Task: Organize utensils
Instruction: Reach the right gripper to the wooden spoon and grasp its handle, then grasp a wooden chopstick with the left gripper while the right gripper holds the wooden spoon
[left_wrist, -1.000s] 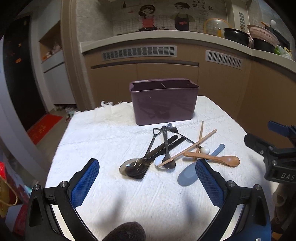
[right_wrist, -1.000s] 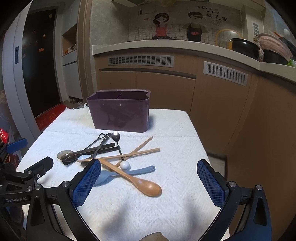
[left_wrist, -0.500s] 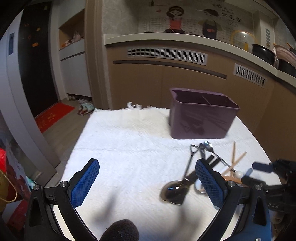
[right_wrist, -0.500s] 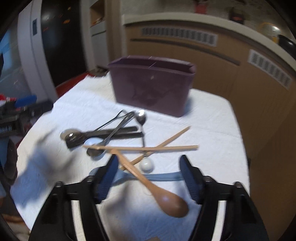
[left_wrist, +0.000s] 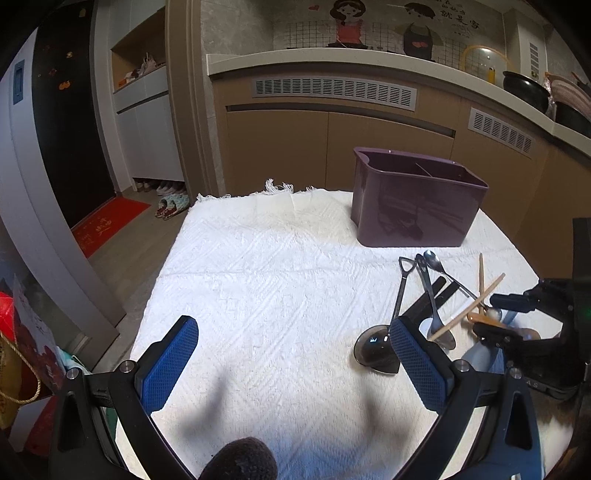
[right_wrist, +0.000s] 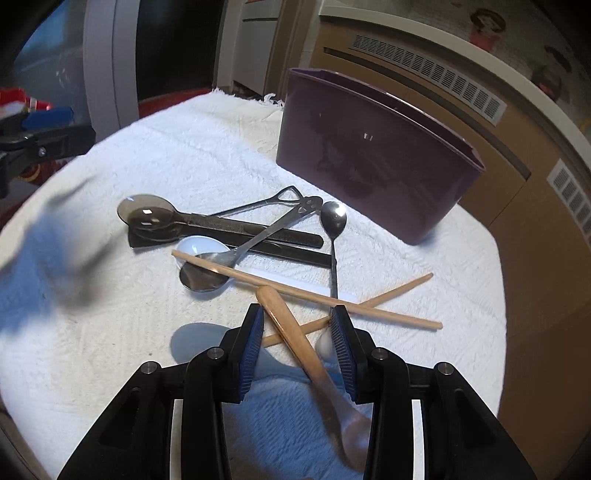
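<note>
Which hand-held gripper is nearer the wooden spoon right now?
Right. The right hand-held gripper straddles the wooden spoon, a finger on each side of its handle, not visibly clamped. The left hand-held gripper hovers open over bare cloth, left of the pile.

The left gripper (left_wrist: 291, 354) is held level with its jaws spread wide and nothing between them. The right gripper (right_wrist: 297, 325) is tilted downward, its jaws narrowed but not closed.

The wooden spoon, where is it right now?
In the right wrist view the wooden spoon lies on the white cloth between the open fingers of the right gripper, its handle tip under the crossed chopsticks, in front of the purple caddy.
</note>
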